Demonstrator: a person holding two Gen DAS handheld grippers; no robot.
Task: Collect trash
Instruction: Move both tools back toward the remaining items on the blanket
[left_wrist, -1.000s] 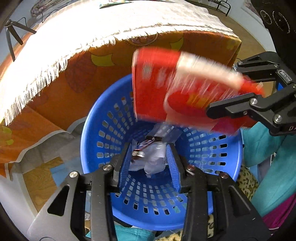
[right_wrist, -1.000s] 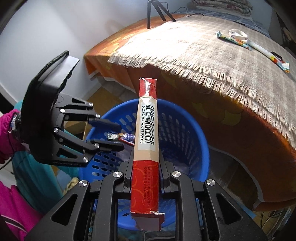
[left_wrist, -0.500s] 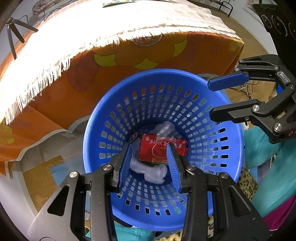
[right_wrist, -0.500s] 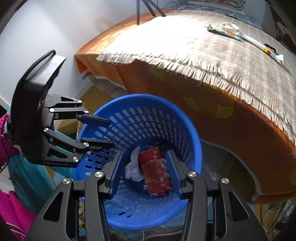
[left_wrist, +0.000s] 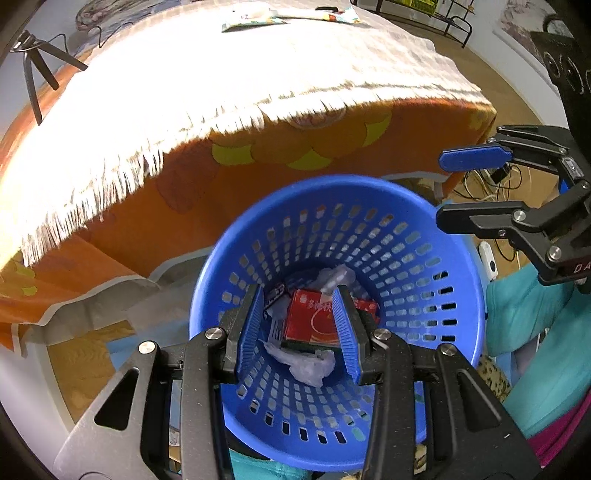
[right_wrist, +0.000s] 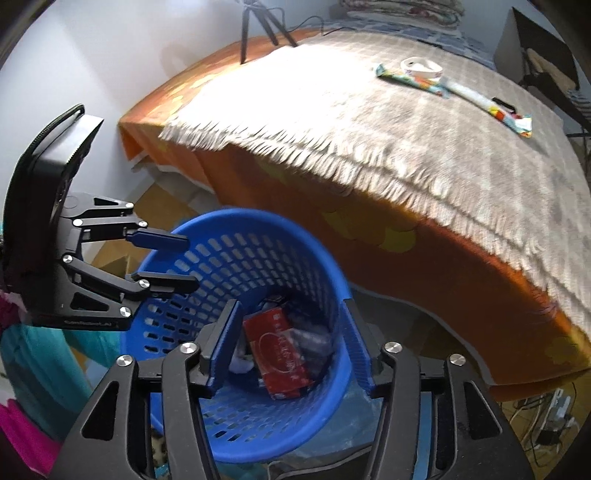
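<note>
Left view: the left tool (left_wrist: 301, 328) hangs over the blue bin (left_wrist: 461, 295), released and empty. One red box (left_wrist: 312, 321) lies inside on crumpled plastic (left_wrist: 306, 363) — that drop looks done.

Right view: the right tool (right_wrist: 290, 347) is spread wide, empty too. Far right on the bed (right_wrist: 332, 122) lie two wrappers (right_wrist: 410, 79) and one tape ring (right_wrist: 421, 66). Next, I think, reach there and pinch a flat wrapper.

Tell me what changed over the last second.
The right gripper let go of the red box, which dropped into the blue basket and now lies on the crumpled wrappers. Its jaws opened wide. The left gripper stayed open above the basket; the wrappers on the bed stayed put.
</note>
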